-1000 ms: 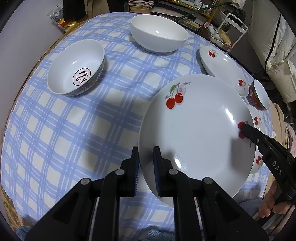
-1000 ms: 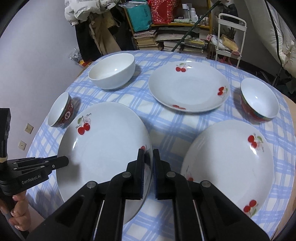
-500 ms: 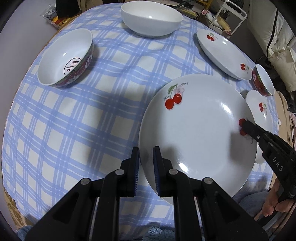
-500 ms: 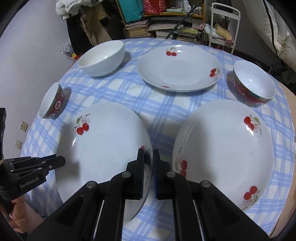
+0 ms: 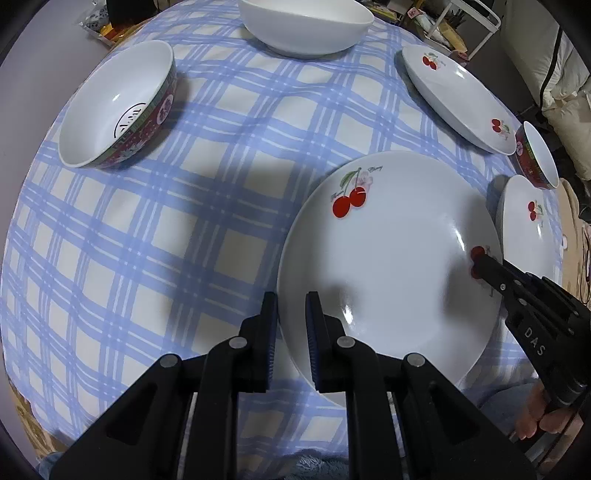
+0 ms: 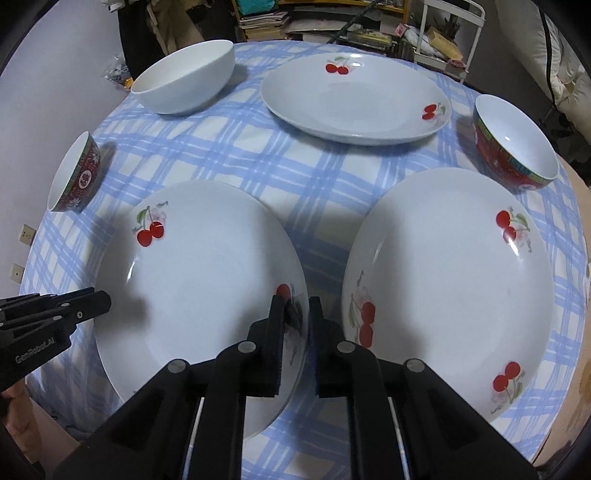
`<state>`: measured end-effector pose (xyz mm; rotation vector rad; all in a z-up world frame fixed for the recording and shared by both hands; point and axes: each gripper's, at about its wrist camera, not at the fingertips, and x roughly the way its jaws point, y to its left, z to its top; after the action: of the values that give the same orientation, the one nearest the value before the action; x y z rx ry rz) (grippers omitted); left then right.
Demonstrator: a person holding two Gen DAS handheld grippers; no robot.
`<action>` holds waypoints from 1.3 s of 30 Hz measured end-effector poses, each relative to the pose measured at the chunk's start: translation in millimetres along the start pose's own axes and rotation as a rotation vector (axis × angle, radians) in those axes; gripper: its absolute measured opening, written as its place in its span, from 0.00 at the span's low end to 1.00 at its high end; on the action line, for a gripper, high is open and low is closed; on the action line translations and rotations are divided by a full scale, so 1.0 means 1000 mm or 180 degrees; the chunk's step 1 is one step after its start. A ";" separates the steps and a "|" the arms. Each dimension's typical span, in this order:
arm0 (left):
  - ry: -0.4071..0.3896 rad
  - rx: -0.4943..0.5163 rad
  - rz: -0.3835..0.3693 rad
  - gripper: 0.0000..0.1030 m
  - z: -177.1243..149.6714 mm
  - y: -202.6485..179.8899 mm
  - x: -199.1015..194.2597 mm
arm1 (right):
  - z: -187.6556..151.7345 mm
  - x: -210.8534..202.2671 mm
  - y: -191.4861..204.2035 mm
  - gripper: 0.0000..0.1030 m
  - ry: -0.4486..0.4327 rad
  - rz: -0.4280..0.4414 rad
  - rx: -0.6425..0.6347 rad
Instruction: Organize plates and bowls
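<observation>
Right now I have both tools on the same cherry plate [image 5: 388, 266], the nearest one at the front left of the bench [image 5: 147, 221], which is covered in a blue-and-white checked cloth. My left hand-held gripper [image 5: 291, 325] is nearly closed, its two pads set either side of the plate's left rim, so it is pinching that edge. My right hand-held gripper [image 6: 295, 325] is likewise narrowed down onto the opposite rim, right at a printed cherry, with one pad over the inside of the plate and the other outside it. I cannot tell from these views whether the plate is resting on the cloth or lifted clear of it.

Just beside it to the right lies a second cherry plate [image 6: 450, 295], flat on the cloth, the two rims close but apart. A third cherry plate [image 6: 354, 99] sits further back, towards the middle of the far side. Next to that, at the far left, stands a plain white bowl [image 6: 184, 79]. A red patterned bowl [image 5: 118, 107] with a round mark inside sits at the left edge of the bench, well apart from the held plate. Another red patterned bowl [image 6: 513, 144] stands at the right, just behind the second plate.

Beyond the bench I can see shelves with stacked books and papers [image 6: 266, 22] and a white metal rack [image 6: 447, 33].
</observation>
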<state>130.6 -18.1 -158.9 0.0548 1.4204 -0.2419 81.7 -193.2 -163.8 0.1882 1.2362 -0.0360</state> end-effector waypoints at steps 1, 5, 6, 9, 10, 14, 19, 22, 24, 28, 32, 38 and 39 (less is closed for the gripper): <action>0.0001 -0.0006 -0.0009 0.14 0.000 0.000 0.000 | 0.000 0.000 -0.001 0.13 0.0008 0.0003 0.0010; 0.0000 0.0000 -0.0011 0.14 0.000 0.000 0.001 | 0.000 0.002 0.001 0.14 0.0034 -0.0022 0.0000; -0.0001 0.0000 -0.0016 0.14 0.000 0.000 0.001 | 0.000 0.003 0.001 0.14 0.0041 -0.0033 -0.0006; -0.0003 -0.0012 -0.0036 0.14 0.001 0.003 -0.001 | 0.001 0.005 0.003 0.15 0.0062 -0.0078 -0.0020; -0.0004 -0.0013 -0.0038 0.14 0.001 0.004 -0.001 | 0.001 0.005 0.003 0.15 0.0063 -0.0089 -0.0023; 0.0030 -0.0015 -0.0067 0.16 0.001 0.006 -0.001 | 0.001 0.005 0.004 0.15 0.0095 -0.0080 -0.0019; 0.0013 -0.0032 0.0023 0.18 -0.002 0.007 -0.003 | 0.000 -0.002 0.001 0.15 0.0068 -0.0054 -0.0004; -0.0097 0.0098 0.0180 0.19 -0.004 0.002 -0.014 | 0.003 -0.010 0.001 0.15 -0.0022 -0.0046 -0.0021; -0.0230 0.0150 0.0204 0.26 -0.004 -0.001 -0.027 | 0.004 -0.017 -0.002 0.15 -0.0094 0.0010 0.0022; -0.0438 0.0207 0.0354 0.39 -0.001 -0.008 -0.047 | 0.010 -0.035 -0.009 0.15 -0.0279 0.0173 0.0127; -0.0574 0.0222 0.0472 0.47 0.007 -0.018 -0.063 | 0.019 -0.055 -0.022 0.24 -0.0464 0.0101 0.0223; -0.0694 0.0347 0.0443 0.57 0.021 -0.041 -0.079 | 0.034 -0.084 -0.059 0.42 -0.0545 0.0031 0.0426; -0.0716 0.0395 0.0443 0.57 0.023 -0.048 -0.082 | 0.036 -0.089 -0.066 0.52 -0.0565 0.0033 0.0479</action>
<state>133.2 -58.2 -69.9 0.2211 1.1715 -0.2138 77.8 -270.3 -76.8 0.3158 1.0558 -0.1343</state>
